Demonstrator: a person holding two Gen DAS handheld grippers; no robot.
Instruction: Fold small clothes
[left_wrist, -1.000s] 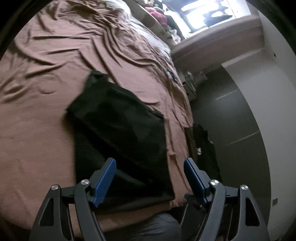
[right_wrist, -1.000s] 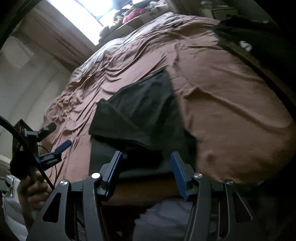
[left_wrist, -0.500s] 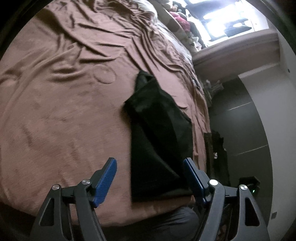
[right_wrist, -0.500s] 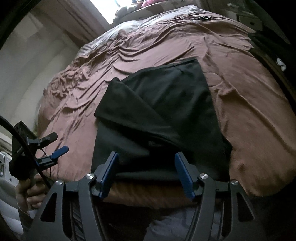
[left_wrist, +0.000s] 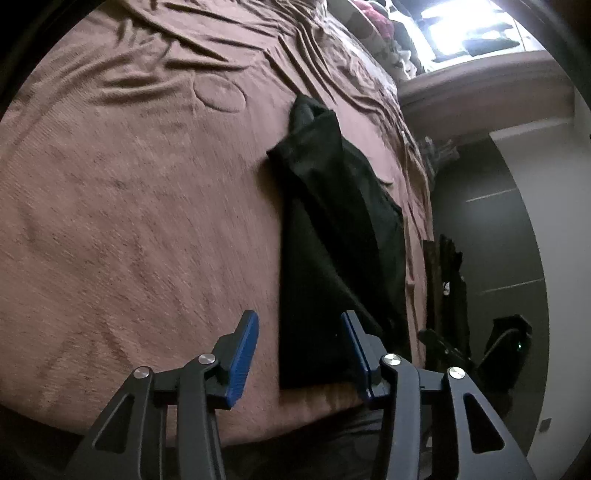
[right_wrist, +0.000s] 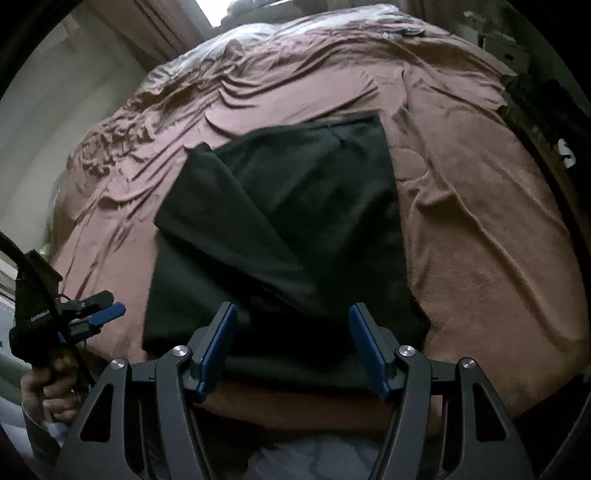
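Observation:
A black garment (left_wrist: 332, 240) lies on the brown bedspread (left_wrist: 129, 221) with one side folded over diagonally; in the right wrist view the garment (right_wrist: 295, 221) fills the middle. My left gripper (left_wrist: 299, 350) hovers over its near left corner. The jaws are closing, with that corner between the blue pads (left_wrist: 242, 356) but not pinched. My right gripper (right_wrist: 293, 339) stands open over the near hem, the cloth lying between its fingers untouched. In the right wrist view the left gripper (right_wrist: 92, 317) shows at the left, held by a hand (right_wrist: 44, 387).
The bedspread (right_wrist: 480, 240) is wrinkled toward the far end, where a pile of clothes (left_wrist: 376, 18) sits below a bright window. Dark floor (left_wrist: 480, 221) runs along the bed's right side. The person's grey trousers (right_wrist: 314, 454) press against the near bed edge.
The left gripper slid left and lower to the garment's near left corner, and its jaws narrowed. The right gripper shifted until the garment sat centred, its jaws slightly wider.

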